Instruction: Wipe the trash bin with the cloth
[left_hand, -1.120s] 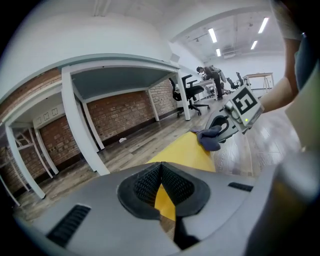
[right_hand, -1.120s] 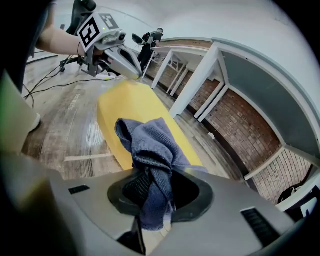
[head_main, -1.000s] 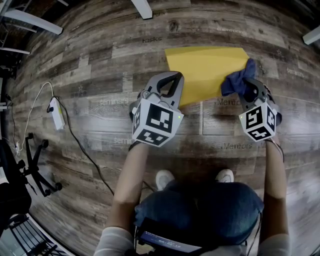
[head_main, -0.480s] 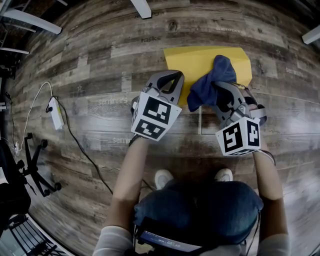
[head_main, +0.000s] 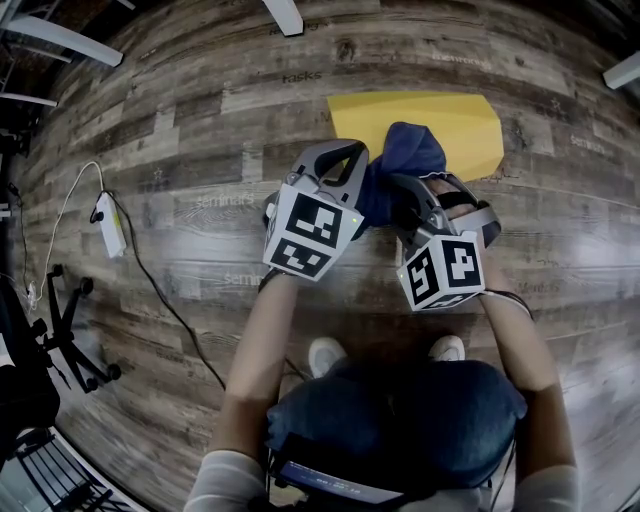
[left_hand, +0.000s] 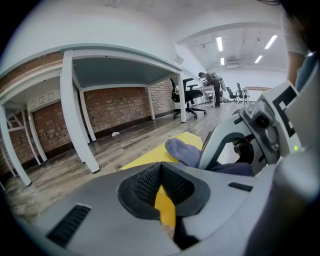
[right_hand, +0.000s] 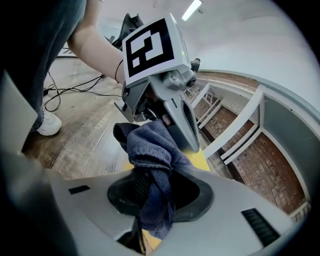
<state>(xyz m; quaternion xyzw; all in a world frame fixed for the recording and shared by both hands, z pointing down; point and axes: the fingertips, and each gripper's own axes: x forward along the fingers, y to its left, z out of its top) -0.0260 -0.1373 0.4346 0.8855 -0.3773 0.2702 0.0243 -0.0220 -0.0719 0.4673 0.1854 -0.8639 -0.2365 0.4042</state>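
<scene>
The yellow trash bin (head_main: 440, 125) lies flat on the wooden floor, and it also shows in the left gripper view (left_hand: 150, 157). My right gripper (head_main: 400, 190) is shut on the dark blue cloth (head_main: 408, 158), which bunches over the bin's near left part. In the right gripper view the cloth (right_hand: 152, 160) hangs out of the shut jaws (right_hand: 155, 200). My left gripper (head_main: 345, 152) sits right beside the cloth at the bin's left edge. Its jaws (left_hand: 161, 175) are shut, with only yellow showing behind them.
A white power strip (head_main: 112, 225) with its cable lies on the floor at the left. An office chair base (head_main: 75, 320) is further left. White desk legs (left_hand: 75, 115) stand beyond the bin. The person's shoes (head_main: 328, 355) are just behind the grippers.
The right gripper has carried the cloth leftward across the bin, from its right edge to right beside the left gripper. The left gripper has stayed in place.
</scene>
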